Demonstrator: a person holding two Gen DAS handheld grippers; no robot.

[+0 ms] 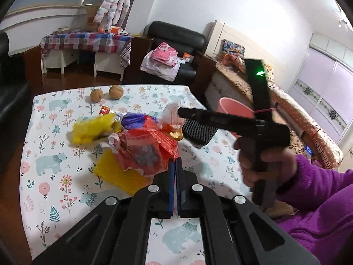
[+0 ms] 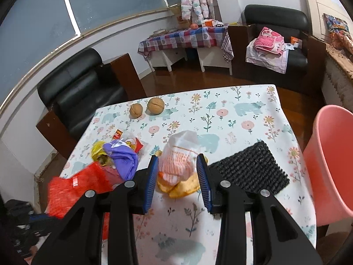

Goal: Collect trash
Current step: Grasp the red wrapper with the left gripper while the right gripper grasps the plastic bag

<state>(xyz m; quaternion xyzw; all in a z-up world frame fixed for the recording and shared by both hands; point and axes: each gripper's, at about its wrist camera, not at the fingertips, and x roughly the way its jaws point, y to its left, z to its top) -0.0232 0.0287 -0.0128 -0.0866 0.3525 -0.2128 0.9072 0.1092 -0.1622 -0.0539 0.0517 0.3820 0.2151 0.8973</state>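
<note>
A pile of wrappers lies on the flowered tablecloth. My left gripper is shut on the corner of a red plastic wrapper, which shows blurred at the left of the right wrist view. My right gripper is open, its blue pads either side of a white and orange bag lying on a yellow wrapper. From the left wrist view the right gripper hangs over that bag. Yellow and purple wrappers lie in the pile.
A pink bin stands off the table's right edge, also in the left wrist view. A black woven mat lies at the right. Two walnuts sit at the far side. A black armchair stands at the left.
</note>
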